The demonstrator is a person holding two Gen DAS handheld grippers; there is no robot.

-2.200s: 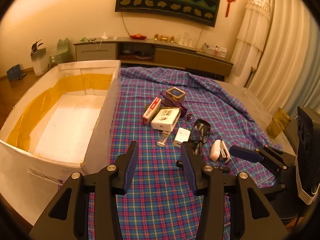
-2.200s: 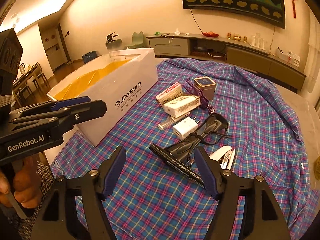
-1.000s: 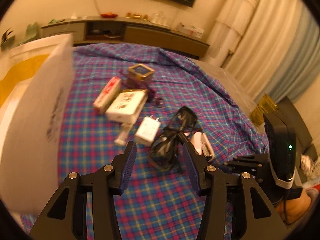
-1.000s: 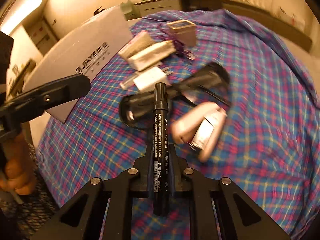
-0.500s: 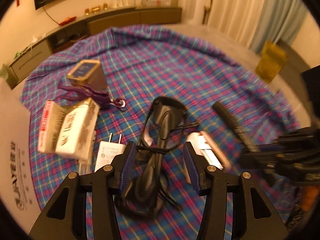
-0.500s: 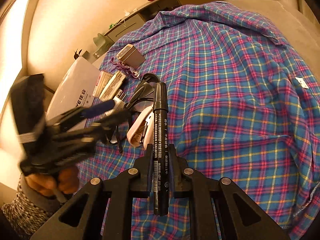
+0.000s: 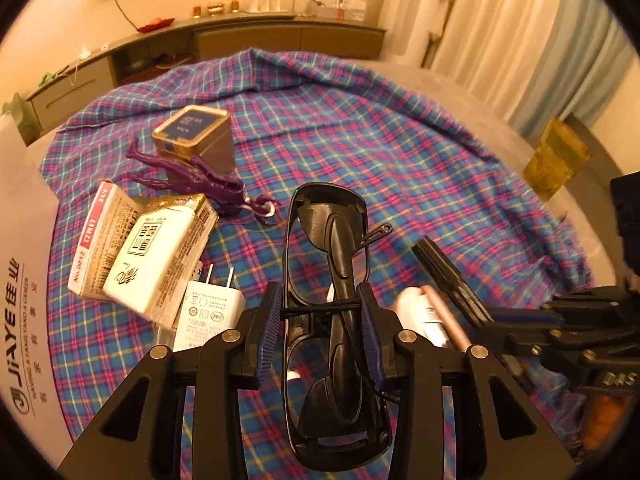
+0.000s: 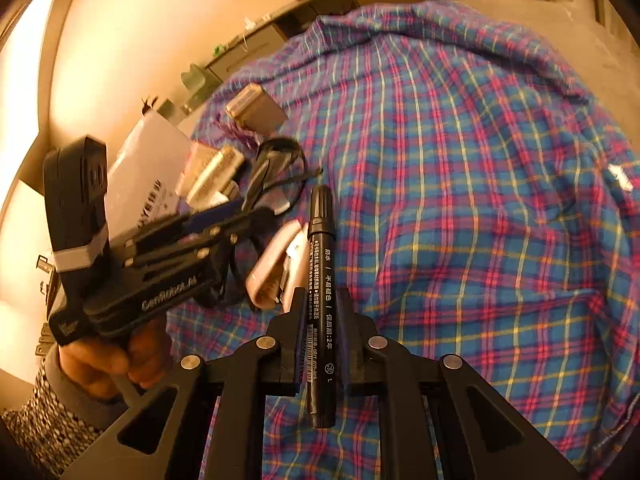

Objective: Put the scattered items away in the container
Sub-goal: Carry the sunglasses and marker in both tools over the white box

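On the plaid cloth [image 7: 360, 152], the white container [image 7: 24, 280] stood at its left edge, the left gripper [image 7: 322, 320] had just closed its jaws onto the black glasses [image 7: 340, 248] near the cloth's middle, while the right gripper [image 8: 320, 312] clamped the black marker [image 8: 320, 264] above it.
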